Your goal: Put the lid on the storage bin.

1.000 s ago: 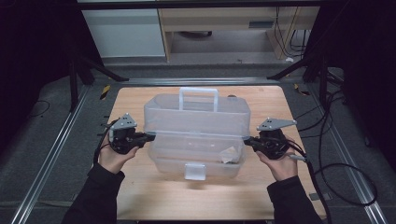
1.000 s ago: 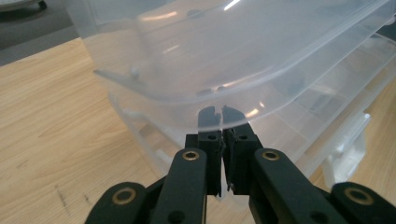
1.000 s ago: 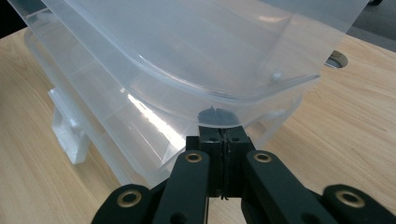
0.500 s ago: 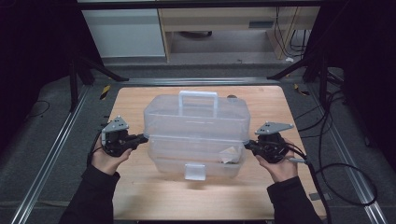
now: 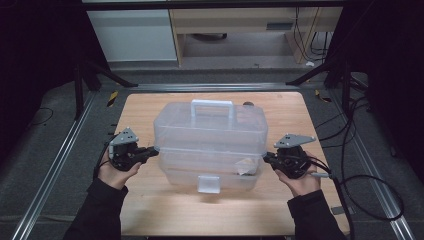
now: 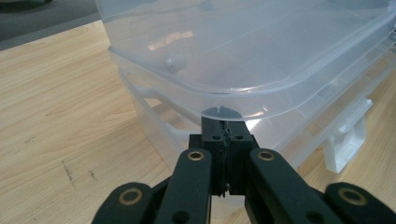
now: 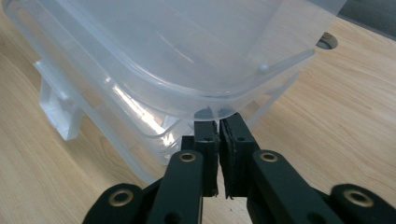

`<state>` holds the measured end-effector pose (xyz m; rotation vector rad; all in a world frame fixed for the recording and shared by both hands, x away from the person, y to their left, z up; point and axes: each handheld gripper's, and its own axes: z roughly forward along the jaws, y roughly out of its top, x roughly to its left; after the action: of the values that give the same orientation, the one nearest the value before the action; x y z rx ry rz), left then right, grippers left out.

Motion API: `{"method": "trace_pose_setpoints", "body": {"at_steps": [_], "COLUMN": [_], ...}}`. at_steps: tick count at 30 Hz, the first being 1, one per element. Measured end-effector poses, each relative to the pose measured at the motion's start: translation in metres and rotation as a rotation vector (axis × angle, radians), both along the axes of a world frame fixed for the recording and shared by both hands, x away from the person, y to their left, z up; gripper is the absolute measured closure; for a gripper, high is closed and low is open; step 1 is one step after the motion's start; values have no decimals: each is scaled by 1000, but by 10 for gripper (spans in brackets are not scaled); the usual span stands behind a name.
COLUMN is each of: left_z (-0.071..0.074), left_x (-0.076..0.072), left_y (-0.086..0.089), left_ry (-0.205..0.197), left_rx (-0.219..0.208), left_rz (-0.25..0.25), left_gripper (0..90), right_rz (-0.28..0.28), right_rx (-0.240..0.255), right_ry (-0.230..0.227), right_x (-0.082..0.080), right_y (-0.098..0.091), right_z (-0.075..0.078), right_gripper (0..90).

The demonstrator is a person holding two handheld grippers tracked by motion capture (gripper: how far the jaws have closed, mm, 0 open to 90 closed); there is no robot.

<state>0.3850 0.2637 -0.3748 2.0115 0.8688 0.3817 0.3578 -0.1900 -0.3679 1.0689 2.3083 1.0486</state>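
A clear plastic storage box (image 5: 207, 145) with a white carry handle (image 5: 212, 106) is sitting in the middle of the wooden surface (image 5: 150, 210), and its lid (image 6: 261, 51) is tilting up off the lower tub at the near side, its white front latch (image 5: 208, 183) hanging loose. The left tongs (image 5: 150, 150) are pressing in under the lid's left rim, jaws closed together with nothing pinched between them — in the left gripper view the tips are sitting just beneath the curved lid edge. The right tongs (image 5: 267, 159) are doing the same at the right end; in the right gripper view the jaws are nearly shut, a thin slit between them, tucked under the lid's corner and gripping nothing. Judging by this, the lid-lifting step is in hand: both tongs are prying from below rather than grasping. The next move probably calls for raising both ends evenly — if one side leads, the lid may twist or slip off a tip.
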Motion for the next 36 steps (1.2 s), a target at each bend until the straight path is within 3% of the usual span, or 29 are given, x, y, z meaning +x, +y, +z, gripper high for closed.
{"method": "trace_pose_setpoints", "body": {"at_steps": [2, 5, 11, 24, 25, 27, 29, 33, 36], "left_z": [0, 1, -5, -29, -34, -40, -42, -42, -46], "left_x": [0, 0, -2, -4, -3, -1, 2, 5, 10], "left_y": [0, 0, 1, 6, 5, 6, 12, 23, 33], "left_ry": [-2, 4, 17, 74, 85, 92, 112, 110, 110], "left_rx": [-6, 4, 13, 94, 134, 159, 123, 128, 118], "left_rz": [0, 2, -8, 4, 5, 13, 15, 72, 127], "left_gripper": [890, 892, 892, 891, 891, 890, 882, 864, 827], "right_rz": [-3, 1, 29, 10, 12, 4, -5, -69, -139], "right_rx": [-3, 65, 107, 52, 59, 46, 29, 4, -7], "right_ry": [-4, 4, -3, 42, 41, 47, 49, 40, 12], "right_x": [0, 1, 2, -2, -1, 0, 2, 6, 9], "right_y": [-1, -10, -17, -19, -20, -20, -22, -38, -58], "right_z": [1, -2, -13, -36, -37, -39, -41, -45, -50], "right_gripper": [843, 837, 838, 815, 813, 808, 800, 758, 664]}}
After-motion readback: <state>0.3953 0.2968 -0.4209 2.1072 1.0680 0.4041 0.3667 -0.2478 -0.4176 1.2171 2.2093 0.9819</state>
